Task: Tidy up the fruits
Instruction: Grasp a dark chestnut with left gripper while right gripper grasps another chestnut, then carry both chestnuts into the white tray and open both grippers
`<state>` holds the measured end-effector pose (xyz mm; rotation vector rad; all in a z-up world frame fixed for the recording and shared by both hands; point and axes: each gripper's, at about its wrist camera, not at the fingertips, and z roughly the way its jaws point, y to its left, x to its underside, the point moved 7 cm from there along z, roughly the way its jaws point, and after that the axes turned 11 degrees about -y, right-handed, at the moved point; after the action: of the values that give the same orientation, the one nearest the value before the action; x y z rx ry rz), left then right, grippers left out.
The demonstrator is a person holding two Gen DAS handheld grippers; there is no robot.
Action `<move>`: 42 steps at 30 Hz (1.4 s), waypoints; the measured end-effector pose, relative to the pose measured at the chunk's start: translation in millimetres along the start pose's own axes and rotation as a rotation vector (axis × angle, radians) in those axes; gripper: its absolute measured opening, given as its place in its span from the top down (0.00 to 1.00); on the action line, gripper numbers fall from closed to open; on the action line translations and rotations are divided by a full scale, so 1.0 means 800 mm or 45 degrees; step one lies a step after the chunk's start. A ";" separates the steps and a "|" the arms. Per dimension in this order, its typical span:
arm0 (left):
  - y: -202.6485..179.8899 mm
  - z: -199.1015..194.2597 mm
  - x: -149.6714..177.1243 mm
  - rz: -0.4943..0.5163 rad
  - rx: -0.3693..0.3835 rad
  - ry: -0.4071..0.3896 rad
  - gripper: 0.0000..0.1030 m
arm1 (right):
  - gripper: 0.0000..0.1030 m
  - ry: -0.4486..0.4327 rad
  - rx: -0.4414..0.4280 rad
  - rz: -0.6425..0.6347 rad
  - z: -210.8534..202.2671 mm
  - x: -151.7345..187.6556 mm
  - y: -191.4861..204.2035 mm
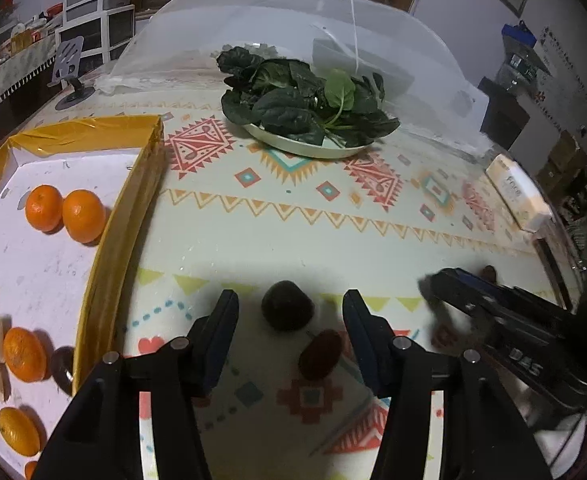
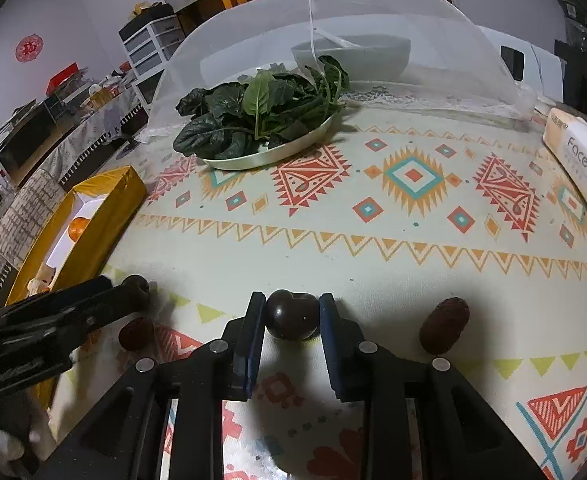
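Table [image 2: 373, 240] under a patterned cloth carries a yellow tray [image 1: 125, 208] of oranges [image 1: 83, 216] at left and a plate [image 2: 277, 152] of greens. Right gripper [image 2: 292, 312] is clamped on a dark plum [image 2: 292, 316]. Left gripper [image 1: 289, 312] stands open around another plum [image 1: 287, 310], pads apart from it, a brown date [image 1: 320, 354] beside.

Open patterned cloth [image 2: 373, 240] ahead of my claws, yellow-walled box [image 1: 133, 208] hard on my left, plate of greens [image 2: 261, 120] and mesh cover [image 2: 373, 40] barring the far side, tissue pack [image 2: 577, 160] at right edge, my other claw [image 1: 505, 320] crowding close alongside
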<state>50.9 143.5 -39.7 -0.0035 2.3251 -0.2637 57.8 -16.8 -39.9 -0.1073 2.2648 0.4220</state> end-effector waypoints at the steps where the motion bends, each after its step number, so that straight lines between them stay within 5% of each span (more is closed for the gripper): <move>1: -0.001 0.004 0.001 0.008 -0.004 0.006 0.48 | 0.72 0.000 -0.007 0.008 0.000 0.000 0.000; 4: -0.002 0.014 0.004 0.040 -0.031 0.016 0.74 | 0.72 -0.011 -0.013 0.027 -0.004 -0.001 -0.003; 11: 0.005 -0.008 -0.005 -0.025 -0.016 -0.051 0.74 | 0.72 -0.045 -0.001 0.065 -0.009 -0.004 -0.014; 20: 0.061 -0.135 -0.015 -0.122 -0.040 -0.248 0.74 | 0.72 -0.174 0.023 -0.040 -0.038 -0.014 0.017; 31: 0.225 -0.219 0.022 -0.400 -0.265 -0.361 0.74 | 0.72 -0.140 -0.240 -0.176 -0.056 0.000 0.190; 37: 0.251 -0.210 0.042 -0.416 -0.292 -0.314 0.74 | 0.72 0.011 -0.474 -0.194 -0.029 0.016 0.291; 42: 0.260 -0.202 0.051 -0.407 -0.287 -0.298 0.74 | 0.72 0.099 -0.503 -0.261 -0.001 0.047 0.334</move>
<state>-76.4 373.9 0.3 -0.4949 2.1016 -0.1487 -24.6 236.5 3.9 -0.5606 2.1900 0.7591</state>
